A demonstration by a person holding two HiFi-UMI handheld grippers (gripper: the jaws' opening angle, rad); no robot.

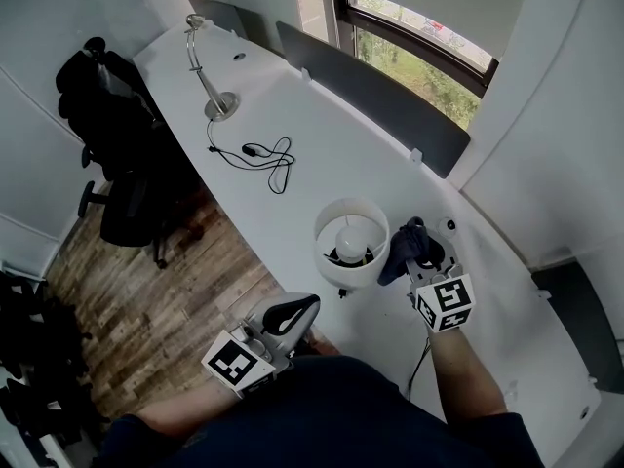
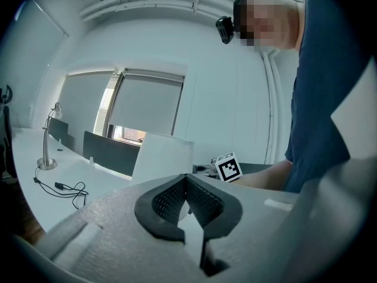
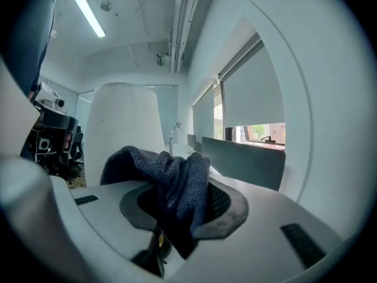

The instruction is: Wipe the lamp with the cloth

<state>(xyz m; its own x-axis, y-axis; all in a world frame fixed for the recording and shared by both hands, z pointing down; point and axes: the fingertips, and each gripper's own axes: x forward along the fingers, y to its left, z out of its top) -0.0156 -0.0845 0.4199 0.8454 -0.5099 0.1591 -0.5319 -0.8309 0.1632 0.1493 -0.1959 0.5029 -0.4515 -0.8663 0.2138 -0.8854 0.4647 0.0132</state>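
Observation:
A lamp with a white drum shade [image 1: 351,242] stands on the white desk [image 1: 322,144] just in front of me; its bulb shows inside. My right gripper [image 1: 417,252] is shut on a dark blue cloth [image 1: 402,249], which touches the shade's right side. In the right gripper view the cloth [image 3: 171,187] bunches out of the jaws, with the shade [image 3: 121,131] just left of it. My left gripper [image 1: 291,316] hangs low at the desk's near edge, shut and holding nothing [image 2: 187,202]. The shade [image 2: 162,158] sits beyond it in the left gripper view.
A silver gooseneck desk lamp [image 1: 210,81] stands at the far left of the desk, its black cable [image 1: 263,154] coiled beside it. Grey divider panels [image 1: 380,96] line the back edge under a window. Black office chairs [image 1: 127,144] stand on the wooden floor at the left.

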